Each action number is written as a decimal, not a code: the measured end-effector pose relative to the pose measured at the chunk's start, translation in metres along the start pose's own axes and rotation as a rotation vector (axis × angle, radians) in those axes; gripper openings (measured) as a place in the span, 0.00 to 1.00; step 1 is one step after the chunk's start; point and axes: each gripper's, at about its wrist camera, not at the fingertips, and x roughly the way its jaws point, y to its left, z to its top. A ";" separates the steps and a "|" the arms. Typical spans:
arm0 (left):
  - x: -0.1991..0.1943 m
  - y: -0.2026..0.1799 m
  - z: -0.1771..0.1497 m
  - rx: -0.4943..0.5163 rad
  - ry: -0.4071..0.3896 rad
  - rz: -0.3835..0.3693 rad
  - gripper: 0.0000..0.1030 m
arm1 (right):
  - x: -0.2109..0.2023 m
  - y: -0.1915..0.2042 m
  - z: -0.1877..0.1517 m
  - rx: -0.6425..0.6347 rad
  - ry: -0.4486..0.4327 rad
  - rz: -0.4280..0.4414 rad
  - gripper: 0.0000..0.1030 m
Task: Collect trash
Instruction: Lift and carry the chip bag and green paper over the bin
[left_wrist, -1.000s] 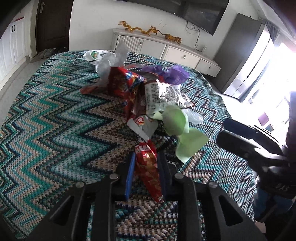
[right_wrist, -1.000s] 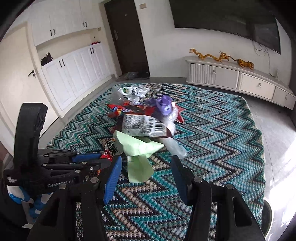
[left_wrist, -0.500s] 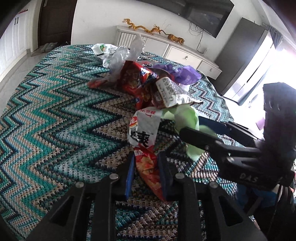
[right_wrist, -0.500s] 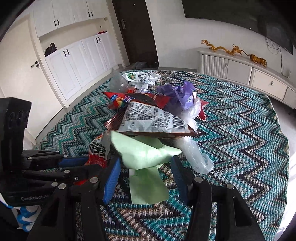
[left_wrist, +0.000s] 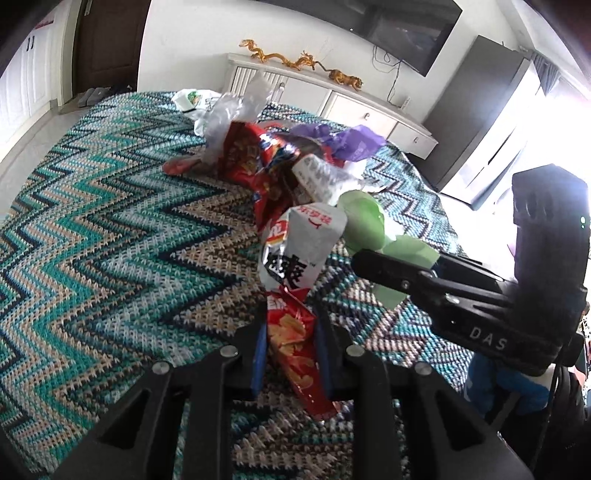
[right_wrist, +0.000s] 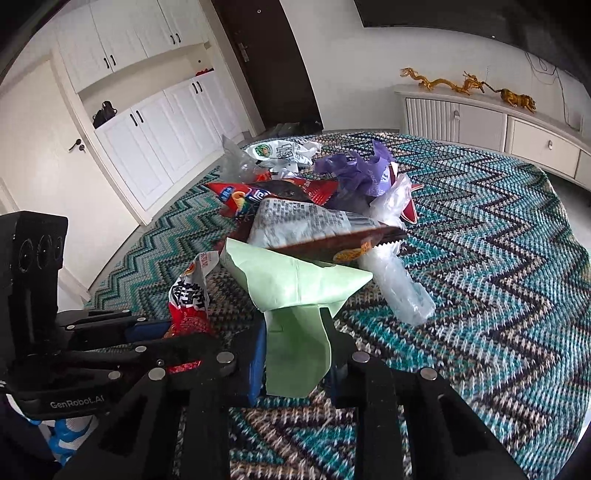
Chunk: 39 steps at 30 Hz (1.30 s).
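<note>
Surface: a zigzag knit cover in teal, tan and black lies under everything I work on
Room: white cupboards, a dark door, a low white sideboard carrying gold dragon figures, a dark screen on the wall
Trash pile: wrappers, clear plastic and a purple bag heaped mid-cover
My left tongs: clenched on a red snack wrapper, lifted beside the pile
My right tongs: closed on a pale green paper at the pile's near edge
Hard to make out: wrapper print is blurred; the window side is blown out; my hands are out of frame
</note>
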 end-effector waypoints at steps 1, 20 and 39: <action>-0.004 -0.001 -0.002 0.002 -0.006 0.000 0.21 | -0.005 0.002 -0.002 0.003 -0.006 0.003 0.24; -0.083 -0.054 -0.023 0.085 -0.140 -0.050 0.21 | -0.149 0.030 -0.049 0.042 -0.206 -0.094 0.24; -0.097 -0.189 -0.010 0.321 -0.142 -0.147 0.21 | -0.268 -0.022 -0.110 0.180 -0.391 -0.285 0.24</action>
